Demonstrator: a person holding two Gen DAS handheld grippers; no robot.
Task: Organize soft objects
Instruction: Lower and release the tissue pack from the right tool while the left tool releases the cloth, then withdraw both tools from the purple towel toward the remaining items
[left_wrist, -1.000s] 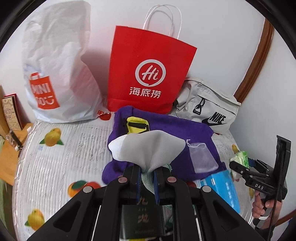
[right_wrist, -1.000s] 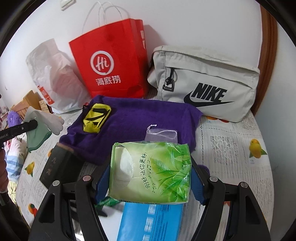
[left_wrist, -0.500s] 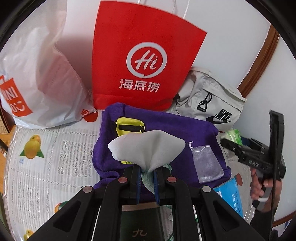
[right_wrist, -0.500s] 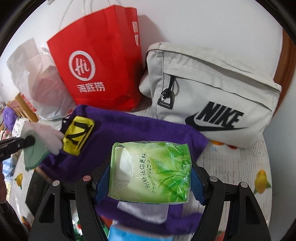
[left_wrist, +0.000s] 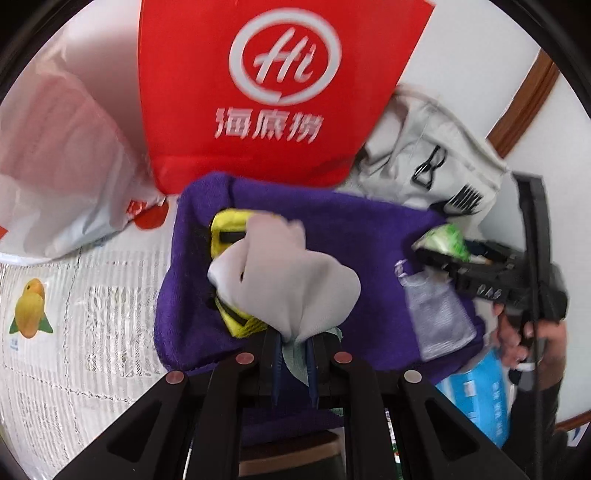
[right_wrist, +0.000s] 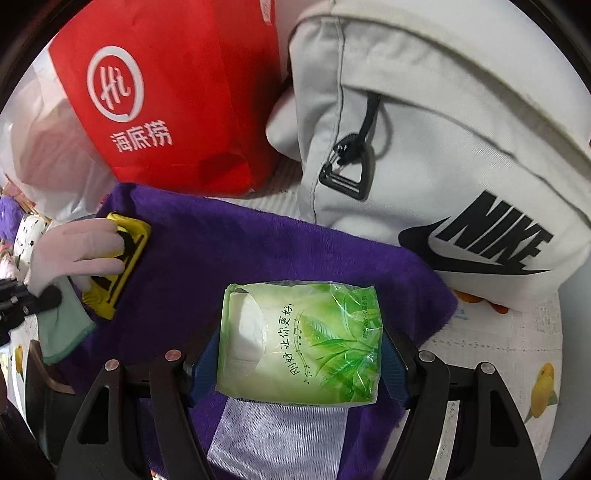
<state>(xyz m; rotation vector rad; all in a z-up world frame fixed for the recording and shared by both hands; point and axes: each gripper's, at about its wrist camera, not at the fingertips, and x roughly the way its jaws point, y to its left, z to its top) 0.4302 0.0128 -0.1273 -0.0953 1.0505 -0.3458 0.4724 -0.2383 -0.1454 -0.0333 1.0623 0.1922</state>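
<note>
The landmark is the purple towel (right_wrist: 266, 258), a plush, deep-violet cloth spread flat on the worktop (left_wrist: 74, 314), whose covering is white with printed oranges. Behind the towel stands a red paper bag (left_wrist: 258, 92) with a white circular logo and white characters. Beside that bag, at the towel's far right corner, lies a pale grey Nike bag (right_wrist: 461, 147) with black lettering and a black triangular buckle. At the towel's far left, a white plastic bag (left_wrist: 55, 166) slumps against the wall.

Over the towel's near edge, the right gripper (right_wrist: 299, 350) holds a tissue pack (right_wrist: 299, 339): a soft, glossy green wrapper printed with leaves, with white tissue showing at an oval window. The blue-padded fingers (right_wrist: 205, 358) press on its two sides, so they are clamped on the pack. Under the pack, on the towel, lies a translucent mesh pouch (right_wrist: 280, 435).

Over the towel's left part, the left gripper (left_wrist: 293, 354) pinches a glove (left_wrist: 284, 280), pale grey and limp, with a mint-green cuff (right_wrist: 59, 328). Its fingers are nearly together, clamped on the fabric just above the cuff. The glove's fingertips hang over a yellow patch (right_wrist: 125, 251) with black markings on the towel.

At the towel's near right corner a blue packet (left_wrist: 476, 398) shows partly. A person's hand (left_wrist: 517, 336) grips the right gripper's handle.
</note>
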